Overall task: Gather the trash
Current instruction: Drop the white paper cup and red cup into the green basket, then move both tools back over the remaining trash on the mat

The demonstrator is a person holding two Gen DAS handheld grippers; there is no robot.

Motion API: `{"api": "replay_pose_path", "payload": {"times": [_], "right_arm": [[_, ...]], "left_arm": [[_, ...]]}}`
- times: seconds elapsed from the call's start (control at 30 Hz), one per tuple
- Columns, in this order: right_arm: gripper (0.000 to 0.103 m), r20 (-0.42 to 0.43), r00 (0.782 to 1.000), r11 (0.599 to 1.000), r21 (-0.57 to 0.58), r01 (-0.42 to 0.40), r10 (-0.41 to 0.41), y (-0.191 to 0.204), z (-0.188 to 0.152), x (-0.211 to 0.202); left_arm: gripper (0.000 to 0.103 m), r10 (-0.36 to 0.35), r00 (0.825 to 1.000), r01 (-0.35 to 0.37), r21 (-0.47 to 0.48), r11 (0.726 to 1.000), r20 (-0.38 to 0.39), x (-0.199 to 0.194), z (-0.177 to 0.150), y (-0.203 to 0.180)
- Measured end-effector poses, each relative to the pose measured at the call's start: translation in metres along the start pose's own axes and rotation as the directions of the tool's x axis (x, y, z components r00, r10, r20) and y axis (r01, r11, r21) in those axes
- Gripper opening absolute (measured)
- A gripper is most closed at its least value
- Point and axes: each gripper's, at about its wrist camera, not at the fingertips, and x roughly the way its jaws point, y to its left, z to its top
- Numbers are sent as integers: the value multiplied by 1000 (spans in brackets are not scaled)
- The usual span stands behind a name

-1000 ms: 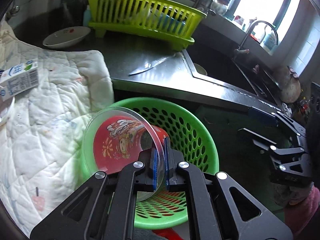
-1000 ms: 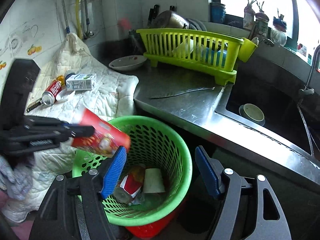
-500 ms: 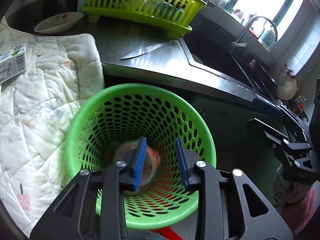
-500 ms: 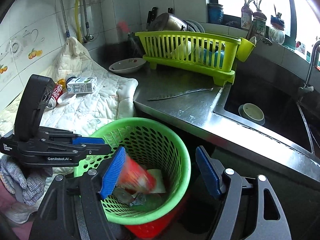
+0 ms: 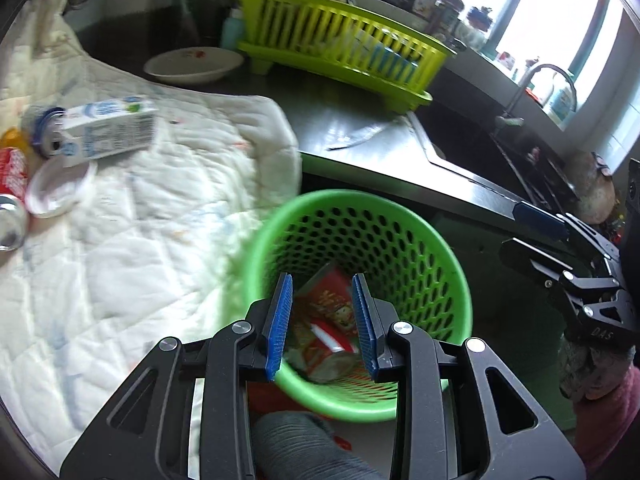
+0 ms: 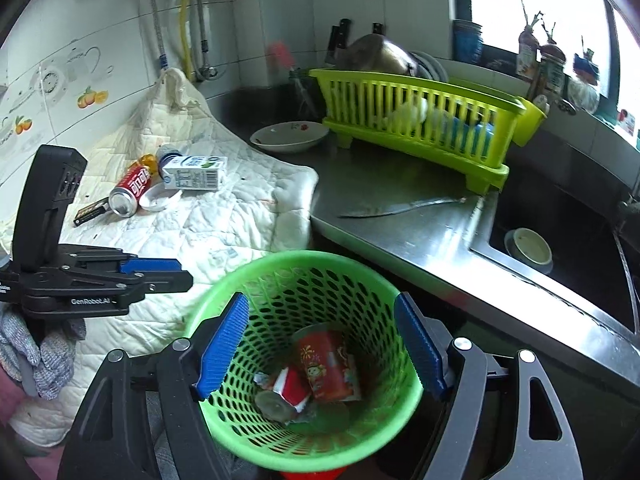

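A green perforated basket (image 5: 436,264) (image 6: 360,272) stands below the counter edge. A red printed cup (image 6: 326,364) (image 5: 334,308) lies inside it among other trash. My left gripper (image 5: 322,320) is open and empty above the basket's near rim; it also shows in the right wrist view (image 6: 168,272). My right gripper (image 6: 320,344) is wide open and empty over the basket. On the white quilted cloth (image 6: 224,228) lie a milk carton (image 6: 195,173) (image 5: 108,132), a red can (image 6: 130,194), a white lid (image 6: 160,200) and a small dark object (image 6: 91,211).
A steel counter (image 6: 400,236) holds a knife (image 6: 396,208), a white bowl (image 6: 289,137) and a yellow-green dish rack (image 6: 420,120). A sink (image 6: 560,240) with a small bowl (image 6: 530,245) lies to the right. A tiled wall stands behind.
My left gripper opened and let the red cup drop into the basket, then pulled back and swung left toward the cloth. My right gripper stayed open over the basket.
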Motion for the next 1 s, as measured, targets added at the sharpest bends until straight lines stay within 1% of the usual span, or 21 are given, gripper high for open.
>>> {"api": "replay_pose_path", "payload": {"times": [0.17,0.27,0.4,0.6,0.87,1.0], "right_arm": [[73,-1,999,999,-26,-40,40,20,13,10],[73,3,998,996,-49,-68,69,38,23,16],[73,-1,995,991,-81,-104,104,62,35,25],[73,4,989,980,-135,-145,147,101,56,37],[73,-11,980,964,-178,-198,199,152,83,57],[73,-26,975,957,-188,-220,219,170,92,69]], "left_arm": [[31,65,997,-64,-28,998,39,-24,-1,27],[31,106,992,-102,-53,993,64,-41,-2,48],[31,168,981,-160,-91,983,97,-68,-4,81],[31,247,962,-228,-154,961,117,-98,-8,126],[31,325,937,-292,-221,930,126,-129,-18,174],[31,348,929,-311,-249,917,123,-138,-25,191]]}}
